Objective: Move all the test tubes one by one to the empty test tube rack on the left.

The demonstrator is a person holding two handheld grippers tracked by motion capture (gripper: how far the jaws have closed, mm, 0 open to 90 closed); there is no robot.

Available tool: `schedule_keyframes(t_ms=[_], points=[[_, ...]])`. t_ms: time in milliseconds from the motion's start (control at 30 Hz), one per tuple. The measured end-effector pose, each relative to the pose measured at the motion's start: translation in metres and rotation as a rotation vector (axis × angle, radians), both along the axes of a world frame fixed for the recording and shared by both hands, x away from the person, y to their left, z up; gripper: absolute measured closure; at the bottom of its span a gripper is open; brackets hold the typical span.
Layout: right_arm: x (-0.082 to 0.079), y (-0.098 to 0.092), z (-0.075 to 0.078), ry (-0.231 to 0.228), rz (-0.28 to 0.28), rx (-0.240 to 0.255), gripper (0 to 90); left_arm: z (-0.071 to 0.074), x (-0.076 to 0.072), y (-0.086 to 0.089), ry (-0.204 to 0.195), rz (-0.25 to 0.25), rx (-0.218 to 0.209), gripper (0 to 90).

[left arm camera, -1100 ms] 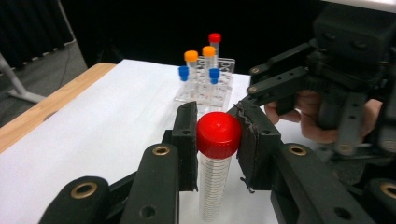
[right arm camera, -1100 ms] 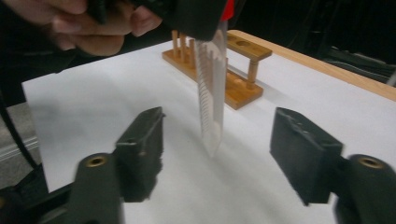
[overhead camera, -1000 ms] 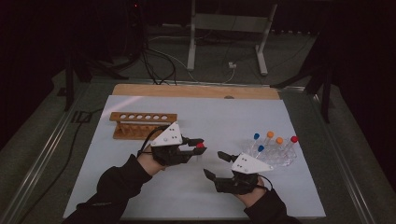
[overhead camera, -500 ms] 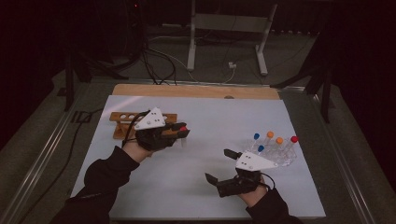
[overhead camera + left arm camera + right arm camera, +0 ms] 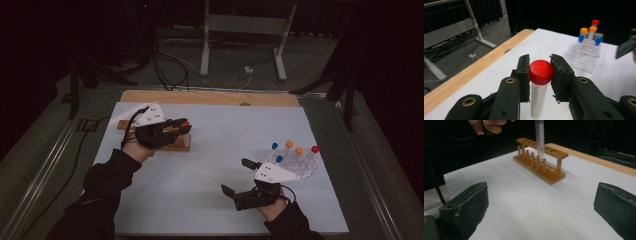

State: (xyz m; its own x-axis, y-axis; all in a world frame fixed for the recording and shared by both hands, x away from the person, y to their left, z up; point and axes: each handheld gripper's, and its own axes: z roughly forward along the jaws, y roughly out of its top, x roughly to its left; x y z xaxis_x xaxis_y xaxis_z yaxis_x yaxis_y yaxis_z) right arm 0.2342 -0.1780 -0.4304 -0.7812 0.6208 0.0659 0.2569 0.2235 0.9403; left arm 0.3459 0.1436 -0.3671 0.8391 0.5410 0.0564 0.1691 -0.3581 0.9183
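At the left of the high view the left gripper (image 5: 184, 127) hangs over the wooden rack (image 5: 172, 145), its jaws closed on a tube (image 5: 185, 126) of which little but the red cap is seen from above. The left gripper view shows the grip plainly: both pads press just under the cap, and the clear, marked tube (image 5: 539, 97) hangs upright below them. The right gripper view adds the tube's pointed tip (image 5: 540, 147), which hovers above the rack's (image 5: 541, 162) top bar near a hole; whether it has entered one is hard to tell.

Farther right, the right gripper (image 5: 239, 176) rests low with its jaws spread wide and nothing between them; they have just been opening. Just beyond it stands a clear stand (image 5: 300, 165) with blue-, orange- and red-capped tubes.

A white sheet (image 5: 215, 165) covers the table, with a wooden edge (image 5: 210, 97) at the far side. The room behind is dark, with cables and a metal frame on the floor.
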Motion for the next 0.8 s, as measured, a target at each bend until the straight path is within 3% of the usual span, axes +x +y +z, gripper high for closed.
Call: schedule_keyframes(t_ms=[667,800], points=[[0.001,0.0,-0.002,0.002,0.021,-0.011,0.0,-0.005,0.04,0.016,0.029,0.146,-0.014,71.7],[0.0,-0.001,0.0,-0.001,0.021,-0.005,0.0,-0.007,0.047,0.015,0.027,0.171,0.002,71.7]])
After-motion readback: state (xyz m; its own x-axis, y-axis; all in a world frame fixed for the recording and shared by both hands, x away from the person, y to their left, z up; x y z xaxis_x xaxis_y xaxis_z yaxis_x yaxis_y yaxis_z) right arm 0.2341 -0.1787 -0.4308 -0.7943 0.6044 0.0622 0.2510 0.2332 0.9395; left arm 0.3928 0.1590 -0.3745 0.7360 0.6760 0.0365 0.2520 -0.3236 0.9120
